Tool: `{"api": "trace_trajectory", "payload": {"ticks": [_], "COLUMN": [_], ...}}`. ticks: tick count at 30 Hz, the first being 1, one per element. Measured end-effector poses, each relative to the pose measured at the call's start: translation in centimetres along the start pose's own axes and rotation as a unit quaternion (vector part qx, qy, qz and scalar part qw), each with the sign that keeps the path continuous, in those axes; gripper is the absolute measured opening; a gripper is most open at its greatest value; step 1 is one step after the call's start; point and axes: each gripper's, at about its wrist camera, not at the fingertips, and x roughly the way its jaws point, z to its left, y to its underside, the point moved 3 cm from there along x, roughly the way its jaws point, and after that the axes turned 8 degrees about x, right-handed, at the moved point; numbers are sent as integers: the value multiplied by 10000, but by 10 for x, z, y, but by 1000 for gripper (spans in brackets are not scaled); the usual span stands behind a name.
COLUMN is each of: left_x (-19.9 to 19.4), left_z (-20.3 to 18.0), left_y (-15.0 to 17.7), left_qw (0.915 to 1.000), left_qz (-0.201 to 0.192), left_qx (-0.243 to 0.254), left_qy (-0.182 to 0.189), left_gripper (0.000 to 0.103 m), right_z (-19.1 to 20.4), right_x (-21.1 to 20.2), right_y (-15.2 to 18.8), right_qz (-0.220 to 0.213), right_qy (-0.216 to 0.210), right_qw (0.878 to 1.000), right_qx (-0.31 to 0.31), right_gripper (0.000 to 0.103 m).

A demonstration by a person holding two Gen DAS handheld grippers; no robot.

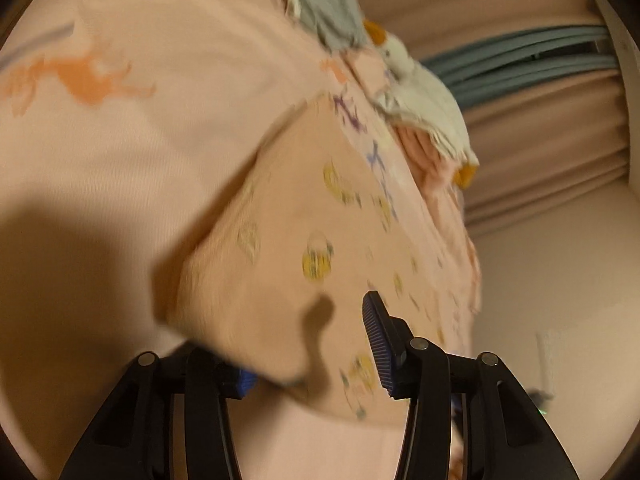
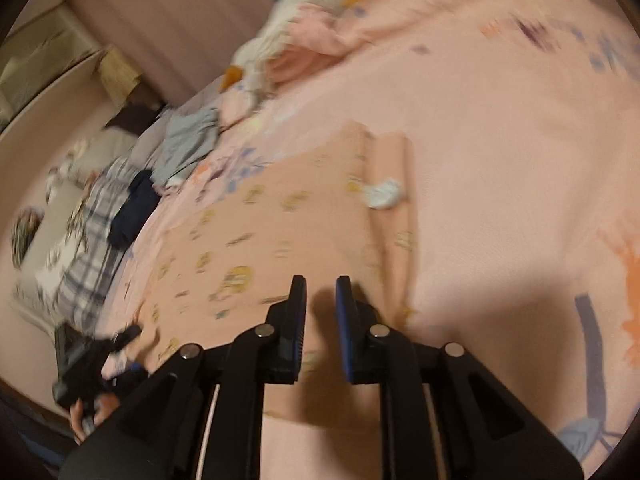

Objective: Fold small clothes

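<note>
Peach printed garment (image 2: 288, 216) lies on pink bedspread (image 2: 500, 140), one side flap turned over, fold seemingly midway. Right claw (image 2: 321, 300) hovers just above near hem, jaws slightly parted, nothing between. Left claw (image 1: 312, 344) stands half open, garment corner draped between fingers, apparently loose, not pinched. Unfolded heap (image 2: 188, 144) waits at bed's edge: grey, navy, plaid pieces.

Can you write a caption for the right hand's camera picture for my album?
Right gripper, jaws slightly apart and empty, over a folded peach printed garment on a pink bedspread.
</note>
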Motion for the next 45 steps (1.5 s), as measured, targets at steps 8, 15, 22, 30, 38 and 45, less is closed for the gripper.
{"api": "trace_trajectory", "payload": {"ticks": [8, 15, 22, 30, 38, 45], "left_x": [19, 24, 48, 71, 2, -14], "left_z": [-12, -24, -67, -121, -160, -120], "left_y": [-8, -16, -4, 47, 52, 35], "left_qw": [9913, 9933, 9861, 9690, 9422, 9487], "left_qz": [-669, -737, -252, 431, 438, 26], "left_qx": [748, 889, 1154, 2291, 2996, 3149], "left_qy": [-848, -56, 1166, 822, 1431, -303], "left_gripper": [19, 18, 17, 19, 77, 78], "right_z": [67, 23, 1, -59, -36, 32], "right_x": [43, 81, 67, 12, 5, 44], "right_y": [41, 47, 44, 7, 1, 4], "right_qz": [1170, 1812, 1869, 821, 933, 1406], "right_qy": [-976, -947, -1389, -1353, -1904, -1940], "right_qw": [9865, 9780, 9685, 9727, 9629, 9674], "right_qx": [-596, 415, 887, 1699, 1672, 821], "right_gripper": [12, 0, 0, 8, 56, 61]}}
